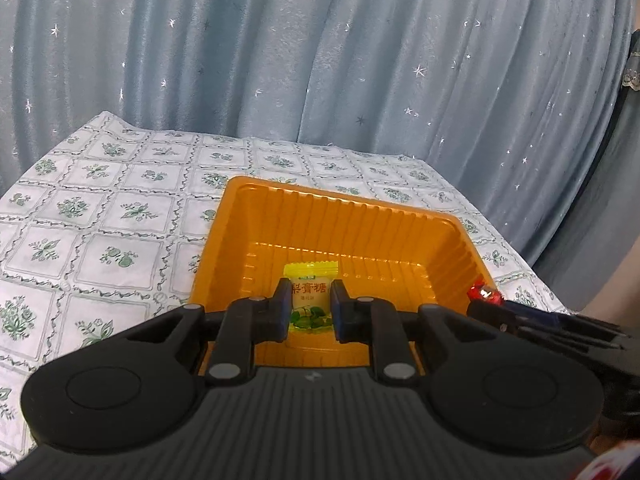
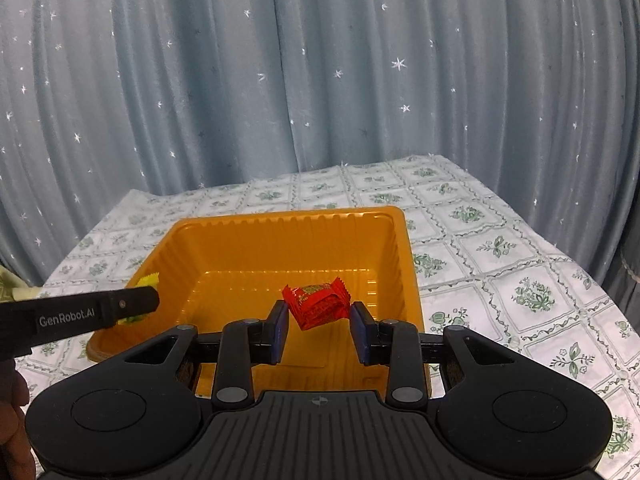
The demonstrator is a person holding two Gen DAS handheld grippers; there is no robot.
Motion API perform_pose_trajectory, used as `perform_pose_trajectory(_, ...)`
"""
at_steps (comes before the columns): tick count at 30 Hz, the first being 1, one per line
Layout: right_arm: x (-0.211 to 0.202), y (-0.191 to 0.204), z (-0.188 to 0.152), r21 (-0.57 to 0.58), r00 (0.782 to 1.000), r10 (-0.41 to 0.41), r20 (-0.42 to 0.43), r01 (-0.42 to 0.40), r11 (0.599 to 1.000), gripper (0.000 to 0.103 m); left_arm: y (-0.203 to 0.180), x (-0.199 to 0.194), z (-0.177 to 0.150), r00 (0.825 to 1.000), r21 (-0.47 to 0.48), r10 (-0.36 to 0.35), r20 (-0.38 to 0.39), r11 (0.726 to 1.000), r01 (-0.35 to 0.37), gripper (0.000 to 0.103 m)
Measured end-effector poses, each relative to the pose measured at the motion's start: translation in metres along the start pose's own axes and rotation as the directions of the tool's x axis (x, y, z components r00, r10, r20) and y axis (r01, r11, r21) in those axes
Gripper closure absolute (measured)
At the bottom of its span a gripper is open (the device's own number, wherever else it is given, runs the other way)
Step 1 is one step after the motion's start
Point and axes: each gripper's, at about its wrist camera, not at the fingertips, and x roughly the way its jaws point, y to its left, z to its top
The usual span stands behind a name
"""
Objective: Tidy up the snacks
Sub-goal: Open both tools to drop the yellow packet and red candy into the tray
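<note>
Yellow 梨膏糖 candy pinched by L gripper; R gripper spread, "GenRobot.AI" legible.

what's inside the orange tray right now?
In the orange tray, a red-wrapped candy sits between the open right gripper. The left gripper holds a yellow candy over the tray. The grippers hide the tray's near floor.

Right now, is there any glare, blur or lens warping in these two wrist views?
Left wrist view: a bright glare line runs along the orange tray floor; the curtain folds bow from fisheye warping. Right wrist view: the same bowing in the curtain, the tray's inner wall shines softly, and the red candy looks slightly soft-edged.
</note>
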Motion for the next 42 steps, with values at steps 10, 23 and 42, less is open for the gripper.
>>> perform_pose_trajectory(10,0.008,-0.005,-0.003,0.011,1.0,-0.009,-0.02,0.01,1.0,0.069,0.002,0.006,0.001,1.0,-0.006,0.015,-0.004,1.0,-0.015,0.062)
perform_pose_trajectory(23,0.009,-0.008,-0.005,0.059,0.997,0.078,0.005,-0.078,0.995,0.053,0.01,-0.004,0.005,1.0,-0.04,0.019,0.015,0.999,-0.018,0.052)
perform_pose_trajectory(42,-0.03,-0.022,-0.006,0.083,0.997,-0.004,0.072,-0.002,0.997,0.048,-0.004,-0.04,-0.005,0.998,-0.023,0.03,0.047,0.999,-0.028,0.047)
